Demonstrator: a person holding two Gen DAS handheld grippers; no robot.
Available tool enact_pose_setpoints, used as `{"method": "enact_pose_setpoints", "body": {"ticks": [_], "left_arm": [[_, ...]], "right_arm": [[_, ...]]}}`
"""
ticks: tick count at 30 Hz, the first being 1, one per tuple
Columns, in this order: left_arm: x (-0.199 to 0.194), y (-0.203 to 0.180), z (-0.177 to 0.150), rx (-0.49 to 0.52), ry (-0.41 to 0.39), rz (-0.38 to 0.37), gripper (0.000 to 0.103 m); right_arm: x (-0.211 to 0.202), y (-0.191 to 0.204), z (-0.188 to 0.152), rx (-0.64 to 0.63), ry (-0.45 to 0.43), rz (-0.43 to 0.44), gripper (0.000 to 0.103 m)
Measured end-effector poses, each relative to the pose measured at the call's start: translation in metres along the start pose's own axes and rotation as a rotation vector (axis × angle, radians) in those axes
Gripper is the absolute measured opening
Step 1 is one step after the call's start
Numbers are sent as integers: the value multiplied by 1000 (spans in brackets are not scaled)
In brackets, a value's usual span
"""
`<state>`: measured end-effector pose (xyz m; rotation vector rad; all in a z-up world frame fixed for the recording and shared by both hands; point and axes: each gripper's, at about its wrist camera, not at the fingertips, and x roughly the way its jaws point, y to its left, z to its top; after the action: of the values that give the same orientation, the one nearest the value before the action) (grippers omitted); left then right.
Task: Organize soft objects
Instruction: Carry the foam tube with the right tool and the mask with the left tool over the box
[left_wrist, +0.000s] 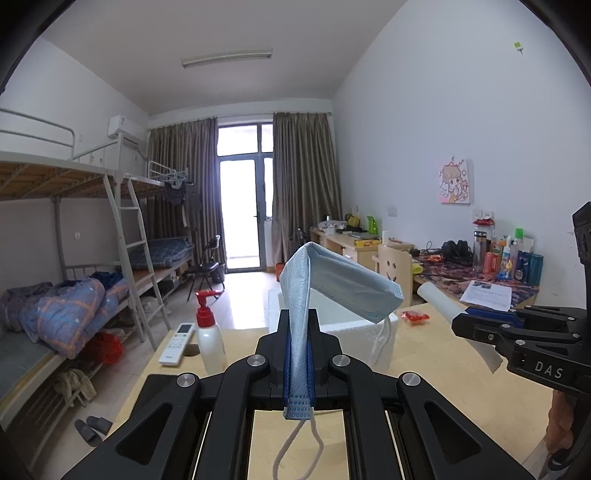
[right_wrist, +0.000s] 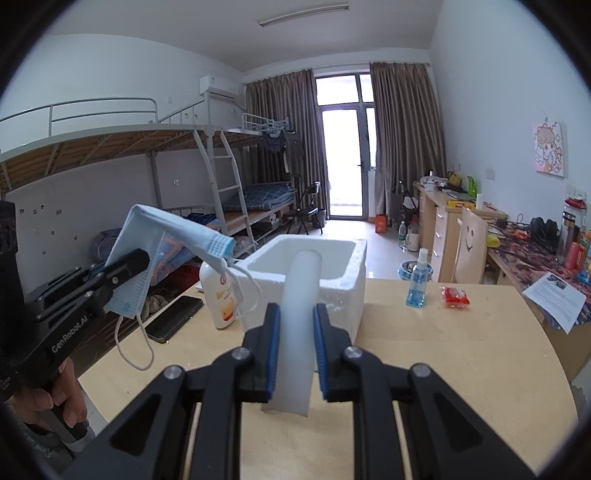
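1. Firmly, the left gripper (left_wrist: 298, 363), marked "GenRobot.AI", pinches a folded blue surgical mask (left_wrist: 332, 284), ear loops dangling, held above the table (right_wrist: 443, 350).
2. Likewise the right gripper (right_wrist: 295, 350), marked "DAS", clamps a white foam sheet roll (right_wrist: 299, 314) pointing at the white styrofoam box (right_wrist: 332, 280).

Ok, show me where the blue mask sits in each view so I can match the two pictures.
Left wrist: the mask is at centre, clamped in the left gripper, folding over to the right.
Right wrist: the mask is at left, held up left of the foam box.
Shared landmark: the foam box, just past the mask in both.
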<state>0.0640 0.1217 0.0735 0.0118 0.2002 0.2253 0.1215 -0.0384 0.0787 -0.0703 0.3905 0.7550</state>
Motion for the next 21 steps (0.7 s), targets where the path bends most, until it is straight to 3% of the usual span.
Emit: {"method": "enact_pose_setpoints", "body": {"ticks": [21], "left_arm": [[64, 17, 30, -22, 51, -27, 7]], "right_arm": [[51, -12, 41, -35, 31, -5, 21]]}}
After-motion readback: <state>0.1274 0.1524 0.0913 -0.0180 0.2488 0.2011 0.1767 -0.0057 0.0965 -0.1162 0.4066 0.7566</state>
